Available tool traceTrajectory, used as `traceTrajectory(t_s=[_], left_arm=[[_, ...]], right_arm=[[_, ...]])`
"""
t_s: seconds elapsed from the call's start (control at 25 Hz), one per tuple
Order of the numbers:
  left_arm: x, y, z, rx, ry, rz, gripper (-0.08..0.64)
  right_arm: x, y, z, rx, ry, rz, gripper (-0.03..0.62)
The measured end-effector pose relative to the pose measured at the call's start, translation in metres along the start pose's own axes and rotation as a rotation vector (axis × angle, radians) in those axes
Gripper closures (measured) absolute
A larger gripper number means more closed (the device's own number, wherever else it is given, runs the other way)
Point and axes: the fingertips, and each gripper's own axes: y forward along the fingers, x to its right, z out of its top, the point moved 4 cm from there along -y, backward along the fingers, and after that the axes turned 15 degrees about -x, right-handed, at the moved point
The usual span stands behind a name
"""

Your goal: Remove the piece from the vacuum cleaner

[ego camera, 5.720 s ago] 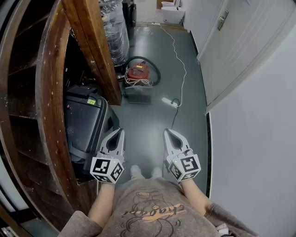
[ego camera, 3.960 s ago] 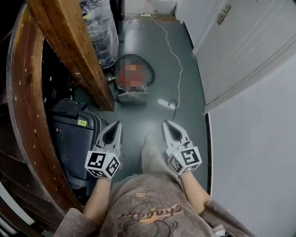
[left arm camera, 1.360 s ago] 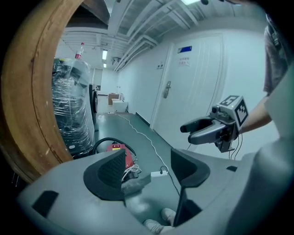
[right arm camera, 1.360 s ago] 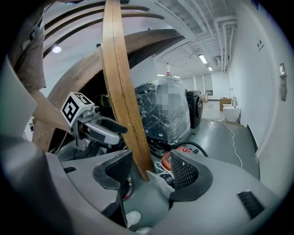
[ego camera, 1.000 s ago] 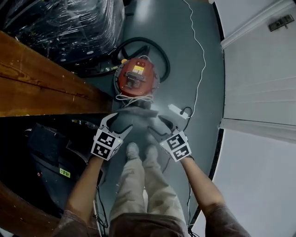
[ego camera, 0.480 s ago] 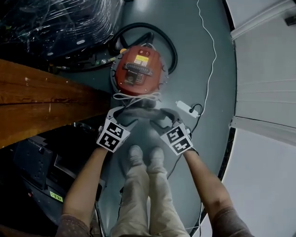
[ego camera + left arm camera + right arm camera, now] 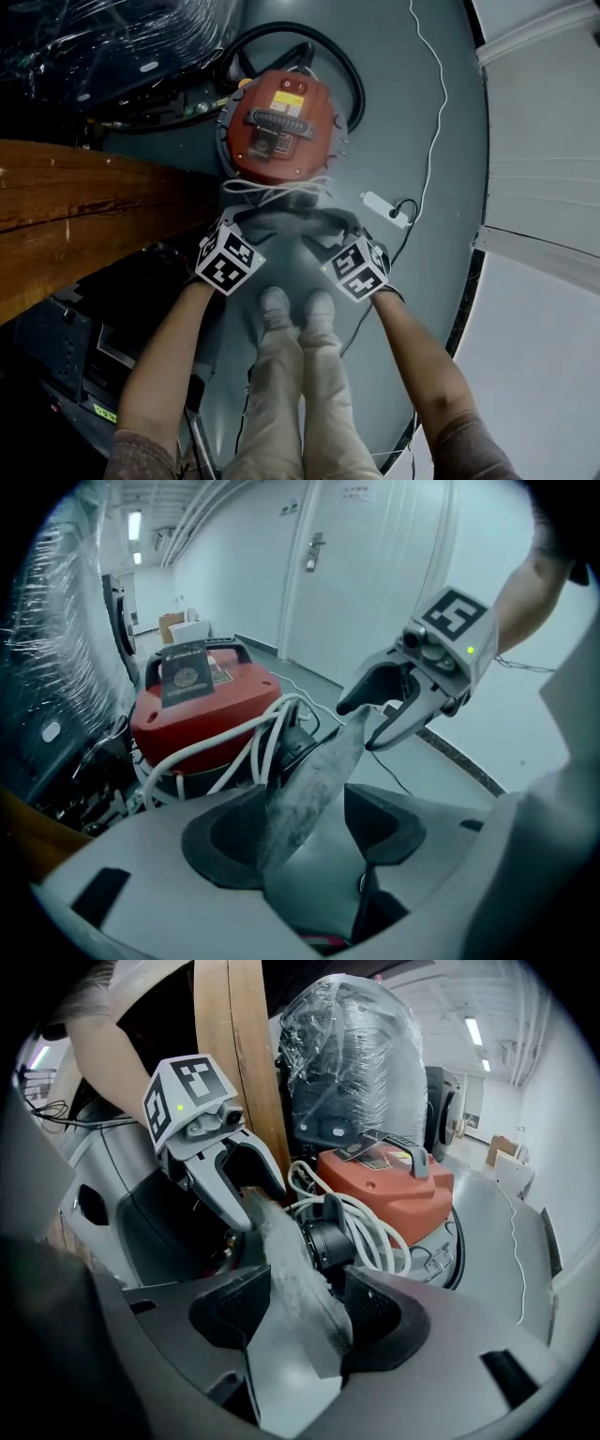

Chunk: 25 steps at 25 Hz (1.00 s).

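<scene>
A red vacuum cleaner [image 7: 281, 122] [image 7: 202, 705] [image 7: 384, 1180] stands on the grey floor with a white cord looped round its front. A dusty grey piece [image 7: 281, 223] [image 7: 309, 780] [image 7: 295, 1279] juts from that front. My left gripper [image 7: 246, 223] [image 7: 309, 832] [image 7: 246, 1185] straddles one end; its jaws have just been closing, and a gap still shows beside one pad. My right gripper [image 7: 323, 230] [image 7: 305, 1321] [image 7: 375, 714] straddles the other end. There the piece fills the space between the pads, and I cannot tell whether they press on it.
A wooden beam [image 7: 84, 216] runs close on the left, with a plastic-wrapped machine [image 7: 94, 47] behind it. A black hose [image 7: 347, 75] curls round the vacuum. A white power strip [image 7: 384, 208] and its cable lie to the right. The person's shoes [image 7: 295, 309] are just behind the grippers.
The person has walked up to the vacuum and bent over it. Both grippers have dropped to the floor and come onto the two ends of the grey piece.
</scene>
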Motion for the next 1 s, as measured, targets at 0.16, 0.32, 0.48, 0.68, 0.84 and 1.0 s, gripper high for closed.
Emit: traceTrajectory(t_s=[0.16,0.32,0.48,0.68,0.84,1.0], left_arm=[[0.002,0.011,0.002,-0.029,0.043,0.003,0.314],[-0.002,0.018,0.006,-0.047,0.055,0.025,0.346],[-0.006,0.022,0.007,-0.068,0.087,0.032,0.368],[-0.006,0.025,0.006,-0.092,0.106,0.027,0.432],[-0.009,0.025,0.006,-0.086,0.075,0.028,0.457],[-0.01,0.025,0.006,-0.089,0.057,0.021,0.471]], right_arm=[[0.006,0.011,-0.001,-0.025,-0.02,0.001,0.36],[0.008,0.019,-0.002,-0.054,-0.058,0.005,0.389],[0.007,0.025,-0.004,-0.07,-0.089,0.03,0.435],[0.005,0.027,-0.004,-0.078,-0.12,0.04,0.472],[0.001,0.028,-0.004,-0.088,-0.126,0.059,0.504],[-0.001,0.03,-0.004,-0.108,-0.147,0.064,0.537]])
